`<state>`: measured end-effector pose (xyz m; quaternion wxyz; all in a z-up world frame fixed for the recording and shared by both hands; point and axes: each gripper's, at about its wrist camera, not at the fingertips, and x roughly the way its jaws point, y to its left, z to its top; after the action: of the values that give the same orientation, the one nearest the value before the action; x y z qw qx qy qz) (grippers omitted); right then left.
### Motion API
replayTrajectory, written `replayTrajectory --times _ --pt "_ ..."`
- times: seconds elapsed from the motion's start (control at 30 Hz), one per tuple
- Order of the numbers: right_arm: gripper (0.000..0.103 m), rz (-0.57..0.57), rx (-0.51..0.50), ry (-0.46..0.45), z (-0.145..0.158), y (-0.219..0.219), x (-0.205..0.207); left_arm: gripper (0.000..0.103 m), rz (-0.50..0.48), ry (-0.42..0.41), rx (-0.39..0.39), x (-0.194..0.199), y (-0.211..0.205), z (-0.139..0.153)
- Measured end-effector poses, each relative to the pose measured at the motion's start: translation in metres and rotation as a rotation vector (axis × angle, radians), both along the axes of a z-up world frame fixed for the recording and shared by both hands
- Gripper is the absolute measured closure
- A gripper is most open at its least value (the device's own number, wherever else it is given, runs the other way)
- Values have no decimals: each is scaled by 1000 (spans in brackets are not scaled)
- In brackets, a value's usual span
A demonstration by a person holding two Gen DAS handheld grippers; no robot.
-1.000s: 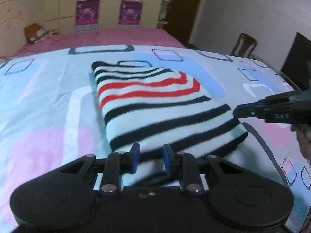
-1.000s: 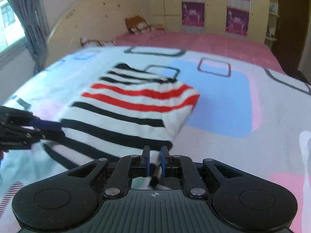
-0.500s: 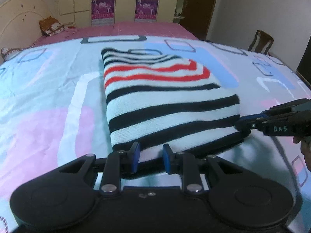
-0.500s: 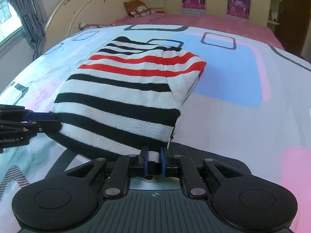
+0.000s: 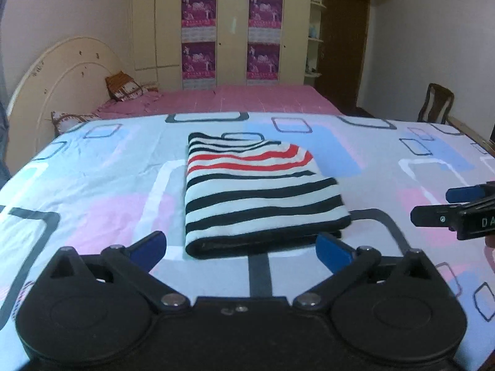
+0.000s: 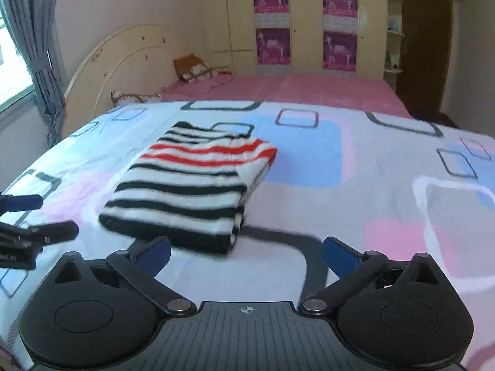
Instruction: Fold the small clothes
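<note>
A folded sweater (image 5: pixel 256 191) (image 6: pixel 185 185), white with black stripes and two red ones at its far end, lies flat on the patterned bed sheet (image 5: pixel 92 185) (image 6: pixel 355 216). My left gripper (image 5: pixel 240 247) hovers just short of the sweater's near edge. Its jaws are opening wide and its blue pads (image 5: pixel 148 245) press on nothing. My right gripper (image 6: pixel 247 252) sits off the sweater's near right corner, its jaws also opening and nothing held. Each gripper shows in the other's view: the right gripper (image 5: pixel 445 205) at the right edge, the left gripper (image 6: pixel 46 216) at the left edge.
Beyond the sheet is a pink bedcover (image 5: pixel 247 99) with pillows (image 5: pixel 123 88) by a cream headboard (image 5: pixel 62 71). A wardrobe with purple posters (image 5: pixel 232 37) fills the back wall. A wooden chair (image 5: pixel 437 102) stands at the right, a grey curtain (image 6: pixel 40 61) at the left.
Both grippers were shut on the sweater's near edge; now both stand wide open, drawn back and a little up. The sweater has dropped flat onto the sheet.
</note>
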<state>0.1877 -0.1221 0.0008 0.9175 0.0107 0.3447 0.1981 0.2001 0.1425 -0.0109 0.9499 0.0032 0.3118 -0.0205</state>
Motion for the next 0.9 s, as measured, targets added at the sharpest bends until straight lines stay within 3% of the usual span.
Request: replayTrajectory --times 0.13,0.53,0.73,0.9 --pt "0 -28 15 -34 16 -4 -34 0 14 -23 16 -30 -11 14" --pt "0 -72 11 -39 43 -16 -137 0 35 -75 -41 -120 -29 47" --pt "0 -75 63 -59 59 -31 -180 0 24 -83 -68 -152 -43 56" --pt "0 -79 49 -94 68 -35 -198 0 37 -88 -88 -163 -49 58"
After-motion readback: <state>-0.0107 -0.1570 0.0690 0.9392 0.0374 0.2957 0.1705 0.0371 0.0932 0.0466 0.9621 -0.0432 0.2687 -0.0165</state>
